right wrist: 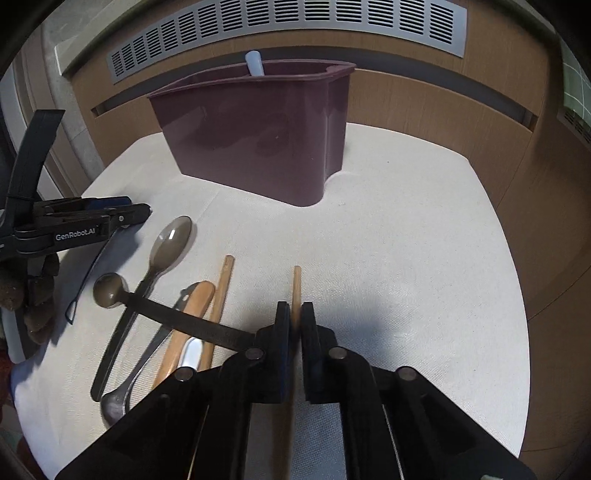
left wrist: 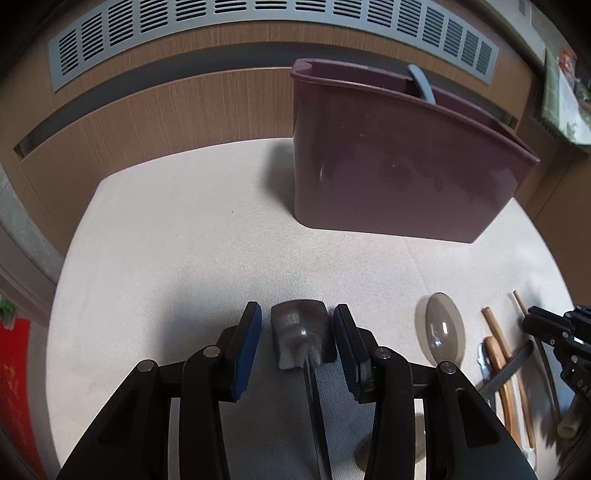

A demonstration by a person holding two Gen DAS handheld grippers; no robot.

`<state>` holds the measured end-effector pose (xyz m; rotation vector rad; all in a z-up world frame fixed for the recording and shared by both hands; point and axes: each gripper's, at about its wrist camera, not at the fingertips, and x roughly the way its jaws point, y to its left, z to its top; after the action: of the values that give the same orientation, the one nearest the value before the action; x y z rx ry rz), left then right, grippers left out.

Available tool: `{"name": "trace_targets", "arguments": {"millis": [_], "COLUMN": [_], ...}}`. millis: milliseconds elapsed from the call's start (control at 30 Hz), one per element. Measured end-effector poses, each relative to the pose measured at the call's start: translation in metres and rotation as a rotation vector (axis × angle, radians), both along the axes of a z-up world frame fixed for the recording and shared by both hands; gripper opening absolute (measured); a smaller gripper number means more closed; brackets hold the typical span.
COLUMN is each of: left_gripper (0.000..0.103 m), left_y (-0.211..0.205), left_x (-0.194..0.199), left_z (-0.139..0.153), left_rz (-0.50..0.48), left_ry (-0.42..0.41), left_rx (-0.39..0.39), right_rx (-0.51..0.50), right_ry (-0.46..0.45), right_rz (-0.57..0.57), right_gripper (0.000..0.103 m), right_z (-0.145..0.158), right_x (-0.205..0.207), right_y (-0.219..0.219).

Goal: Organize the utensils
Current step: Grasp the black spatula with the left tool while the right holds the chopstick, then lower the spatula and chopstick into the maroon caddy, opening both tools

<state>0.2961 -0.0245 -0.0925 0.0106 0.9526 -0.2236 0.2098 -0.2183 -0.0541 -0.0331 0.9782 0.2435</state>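
My left gripper (left wrist: 297,339) is open, its blue pads either side of a dark grey scoop (left wrist: 299,328) with a thin black handle. A strip of cloth shows between the left pad and the scoop. From the right wrist view the left gripper (right wrist: 140,214) is seen side-on with that thin handle (right wrist: 88,277) trailing below it. My right gripper (right wrist: 295,314) is shut on a wooden chopstick (right wrist: 296,284) that pokes forward over the cloth. A maroon utensil caddy (left wrist: 388,173) (right wrist: 258,140) stands at the back with a pale blue handle (left wrist: 421,83) (right wrist: 255,64) upright inside.
Loose utensils lie left of my right gripper: a translucent brown spoon (right wrist: 171,240), a round-headed scoop (right wrist: 109,290), a wood-handled piece (right wrist: 192,302), a second chopstick (right wrist: 223,291), a metal spoon (right wrist: 114,406). The white cloth (right wrist: 406,258) ends at a wood panel with a vent grille (right wrist: 295,22).
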Motion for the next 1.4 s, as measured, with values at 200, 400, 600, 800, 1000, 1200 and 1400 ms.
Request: {"name": "trace_targets", "arguments": {"millis": [200,400,600,800,1000,1200,1400], "left_gripper": [0.033,0.033,0.033,0.033,0.001,0.001,0.004], "left_y": [0.016,0.017,0.013,0.019,0.018,0.03,0.043], "left_x": [-0.036,-0.082,-0.102,-0.114,-0.112,-0.103,-0.08], "left_z": [0.016,0.055,0.082,0.101,0.138,0.196,0.172], "left_rz": [0.024,0.022,0.001,0.008,0.0,-0.004,0.023], "left_ry": [-0.078,-0.191,-0.249,-0.29,-0.352,-0.441,-0.341], "left_rx": [-0.091,-0.104,-0.108,-0.14,-0.164,-0.199,-0.235], "right_rx": [0.061,0.057,0.064,0.075,0.098,0.106,0.083], "right_ry": [-0.118,-0.179,-0.209,-0.246,-0.325,-0.475,-0.526], "right_rz": [-0.03,-0.043,-0.056,-0.058,-0.071,-0.067,-0.069], "right_gripper": [0.005,0.005,0.005,0.005,0.005,0.005,0.005], "right_z": [0.039,0.064,0.08,0.096,0.128,0.199,0.22], "right_x": [-0.031,-0.049,-0.055,-0.061,-0.06,-0.052,-0.056], "right_y": [-0.006,-0.005,-0.003,0.001,0.0,-0.003,-0.007]}}
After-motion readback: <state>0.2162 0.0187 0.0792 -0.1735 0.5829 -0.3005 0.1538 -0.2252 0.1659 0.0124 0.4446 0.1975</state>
